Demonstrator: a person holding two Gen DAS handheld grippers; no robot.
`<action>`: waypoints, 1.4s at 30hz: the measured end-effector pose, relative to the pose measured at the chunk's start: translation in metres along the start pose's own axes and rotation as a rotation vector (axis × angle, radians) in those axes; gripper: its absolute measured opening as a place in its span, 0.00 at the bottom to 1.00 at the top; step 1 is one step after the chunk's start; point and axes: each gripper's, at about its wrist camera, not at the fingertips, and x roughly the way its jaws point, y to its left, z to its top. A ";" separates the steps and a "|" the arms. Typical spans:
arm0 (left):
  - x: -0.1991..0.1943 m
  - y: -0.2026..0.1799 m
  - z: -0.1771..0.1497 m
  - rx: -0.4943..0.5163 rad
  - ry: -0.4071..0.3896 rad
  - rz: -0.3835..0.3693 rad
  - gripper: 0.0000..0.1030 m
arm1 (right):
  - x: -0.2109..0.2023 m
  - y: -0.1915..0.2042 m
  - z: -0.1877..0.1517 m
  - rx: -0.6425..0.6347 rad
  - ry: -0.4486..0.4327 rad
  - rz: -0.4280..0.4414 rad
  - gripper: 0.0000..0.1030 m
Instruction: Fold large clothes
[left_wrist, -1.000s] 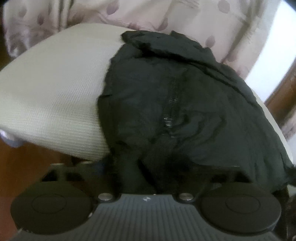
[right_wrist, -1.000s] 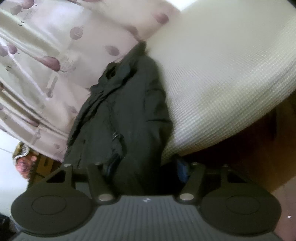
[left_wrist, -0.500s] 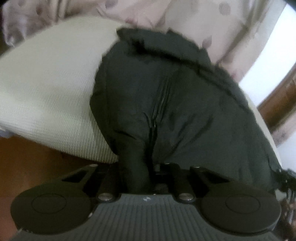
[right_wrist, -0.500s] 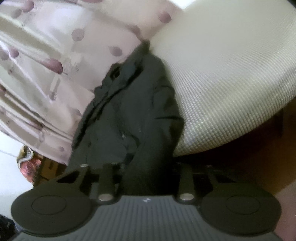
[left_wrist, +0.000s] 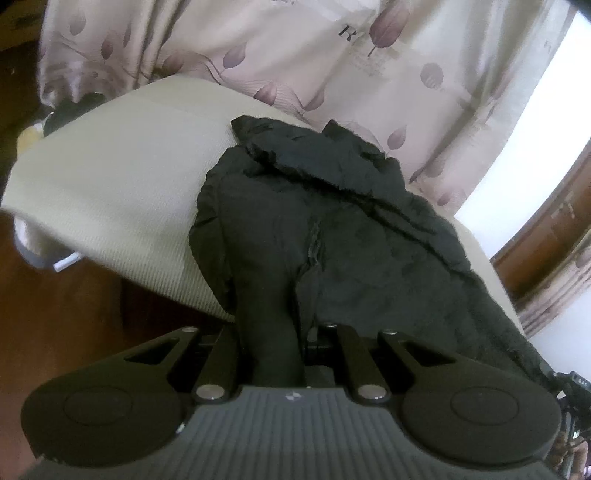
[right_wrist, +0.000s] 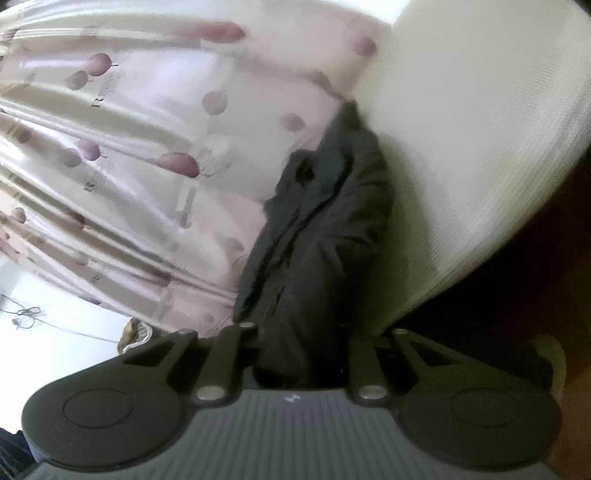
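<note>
A crumpled black jacket of thin, wrinkled fabric (left_wrist: 332, 221) lies spread over the right part of a cream, finely ribbed upholstered cushion (left_wrist: 118, 192), its collar end toward a pale pink curtain printed with mauve leaves (left_wrist: 295, 55) that hangs just behind the cushion. In the left wrist view, a zip line runs down the middle of the jacket toward the camera. The left gripper (left_wrist: 273, 343), a black two-finger tool with round side discs and a grey ribbed body, has drawn its jaws in tight on a bunched fold of the jacket's near edge, and the cloth rises in a dark column between the fingers. In the right wrist view, which is tilted and somewhat blurred, the same jacket (right_wrist: 321, 229) hangs in a long strip between curtain (right_wrist: 129, 147) and cushion (right_wrist: 480, 147). The right gripper (right_wrist: 295, 350) has just been closing its jaws, and they now pinch another bunch of the jacket's edge. A dark brown wooden floor (left_wrist: 55, 314) shows below the cushion's front edge.
</note>
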 end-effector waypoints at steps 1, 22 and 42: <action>-0.006 0.000 -0.001 -0.009 -0.004 -0.006 0.11 | -0.003 0.004 -0.002 0.000 0.004 0.008 0.16; -0.030 -0.039 0.113 -0.156 -0.149 -0.096 0.11 | 0.023 0.088 0.085 -0.038 -0.055 0.147 0.17; 0.201 -0.016 0.231 -0.162 -0.064 0.180 0.20 | 0.245 -0.006 0.243 0.155 -0.052 -0.112 0.17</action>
